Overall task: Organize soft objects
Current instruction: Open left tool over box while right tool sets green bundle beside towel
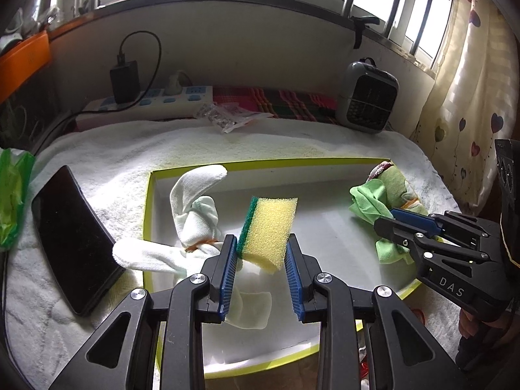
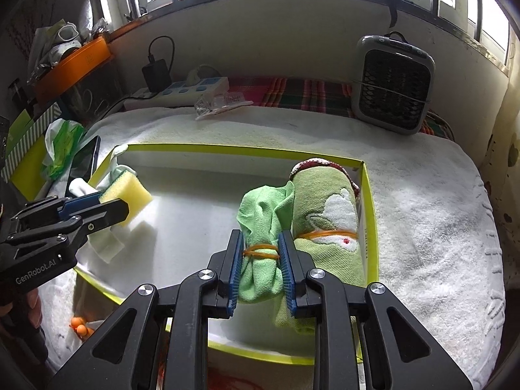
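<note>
A shallow white box with a yellow-green rim (image 1: 152, 201) (image 2: 370, 201) lies on a white towel. My left gripper (image 1: 261, 243) is shut on a yellow sponge with a green scrub side (image 1: 269, 224) (image 2: 126, 191), held above the box's left part. A bundle of white socks tied with a rubber band (image 1: 195, 217) lies under and left of it. My right gripper (image 2: 261, 243) (image 1: 419, 224) is shut on a small green cloth roll bound by an orange band (image 2: 260, 224) (image 1: 367, 201). A larger green towel roll (image 2: 328, 214) lies against the box's right wall, beside it.
A black phone (image 1: 71, 240) lies left of the box. A green plastic bag (image 2: 61, 149) sits at the far left. A power strip (image 2: 182, 92), a plastic packet (image 2: 221, 102) and a small grey heater (image 2: 395, 87) stand at the back. Orange balls (image 2: 81, 328) lie near the front.
</note>
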Demonstrator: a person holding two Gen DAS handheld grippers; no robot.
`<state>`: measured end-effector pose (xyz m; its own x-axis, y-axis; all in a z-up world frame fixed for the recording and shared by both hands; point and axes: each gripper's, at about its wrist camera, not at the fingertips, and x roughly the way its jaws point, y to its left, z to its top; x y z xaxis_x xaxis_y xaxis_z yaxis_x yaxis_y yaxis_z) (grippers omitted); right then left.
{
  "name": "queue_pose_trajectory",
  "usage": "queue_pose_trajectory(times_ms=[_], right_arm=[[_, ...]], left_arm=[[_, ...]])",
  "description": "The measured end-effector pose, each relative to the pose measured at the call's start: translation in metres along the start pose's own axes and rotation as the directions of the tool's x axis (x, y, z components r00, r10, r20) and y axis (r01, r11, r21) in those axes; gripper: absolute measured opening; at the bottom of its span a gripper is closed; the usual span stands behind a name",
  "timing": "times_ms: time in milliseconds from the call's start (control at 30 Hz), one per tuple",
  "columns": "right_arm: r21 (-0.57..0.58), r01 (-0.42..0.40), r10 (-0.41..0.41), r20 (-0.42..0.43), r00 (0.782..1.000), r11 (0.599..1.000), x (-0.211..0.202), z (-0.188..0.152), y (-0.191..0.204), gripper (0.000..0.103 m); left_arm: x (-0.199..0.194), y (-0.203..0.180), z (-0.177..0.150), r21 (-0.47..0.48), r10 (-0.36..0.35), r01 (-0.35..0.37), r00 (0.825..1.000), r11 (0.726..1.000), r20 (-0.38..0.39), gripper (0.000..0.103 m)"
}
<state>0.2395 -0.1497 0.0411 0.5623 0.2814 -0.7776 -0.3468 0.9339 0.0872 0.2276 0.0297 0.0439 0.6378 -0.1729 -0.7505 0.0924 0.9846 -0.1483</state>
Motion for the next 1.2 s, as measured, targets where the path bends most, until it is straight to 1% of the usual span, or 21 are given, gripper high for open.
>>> queue_pose_trajectory(times_ms=[100, 167, 267, 500, 600, 767, 967, 1033, 1100, 1200], right_arm=[[-0.011, 0.006, -0.006, -0.002, 1.000, 1.000, 0.002, -0.001, 0.003, 0.024], [-0.022, 0.016, -0.016, 0.000, 1.000, 1.000, 0.003, -0.001, 0.005, 0.024], [-0.027, 0.018, -0.018, -0.001, 1.000, 0.999, 0.005, 0.000, 0.005, 0.024], [-0.035, 0.021, -0.021, 0.005, 1.000, 0.999, 0.006, -0.002, 0.006, 0.024], [-0.036, 0.024, -0.024, 0.008, 1.000, 0.999, 0.006, -0.002, 0.006, 0.024], [-0.038, 0.030, -0.029, 0.013, 0.999, 0.999, 0.006, -0.002, 0.007, 0.024], [-0.036, 0.031, -0.031, 0.019, 0.999, 0.999, 0.005, -0.002, 0.007, 0.025], [-0.035, 0.031, -0.030, 0.023, 0.999, 0.999, 0.004, -0.003, 0.007, 0.027], [-0.031, 0.025, -0.024, 0.027, 0.999, 0.999, 0.003, -0.003, 0.007, 0.033], [-0.028, 0.022, -0.021, 0.032, 0.999, 0.999, 0.002, -0.003, 0.008, 0.037]], left_arm=[[0.002, -0.002, 0.000, 0.003, 0.003, -0.003, 1.000, 1.000, -0.004, 0.027], [0.004, -0.003, 0.000, 0.013, 0.019, -0.019, 1.000, 1.000, -0.003, 0.027], [0.006, -0.004, -0.001, 0.012, 0.016, -0.016, 1.000, 1.000, -0.011, 0.028], [0.009, -0.009, -0.002, 0.043, 0.036, -0.035, 0.999, 0.998, -0.019, 0.029], [0.009, -0.011, -0.001, 0.050, 0.037, -0.036, 0.999, 0.998, -0.020, 0.031], [0.008, -0.013, -0.002, 0.056, 0.033, -0.032, 0.999, 0.998, -0.017, 0.040], [0.007, -0.013, -0.002, 0.058, 0.035, -0.034, 0.999, 0.998, -0.013, 0.042], [0.005, -0.012, -0.002, 0.051, 0.032, -0.031, 0.999, 0.998, -0.011, 0.043], [0.003, -0.012, -0.001, 0.050, 0.036, -0.036, 0.999, 0.998, -0.006, 0.043], [0.000, -0.013, -0.002, 0.049, 0.036, -0.036, 0.999, 0.998, 0.001, 0.047]])
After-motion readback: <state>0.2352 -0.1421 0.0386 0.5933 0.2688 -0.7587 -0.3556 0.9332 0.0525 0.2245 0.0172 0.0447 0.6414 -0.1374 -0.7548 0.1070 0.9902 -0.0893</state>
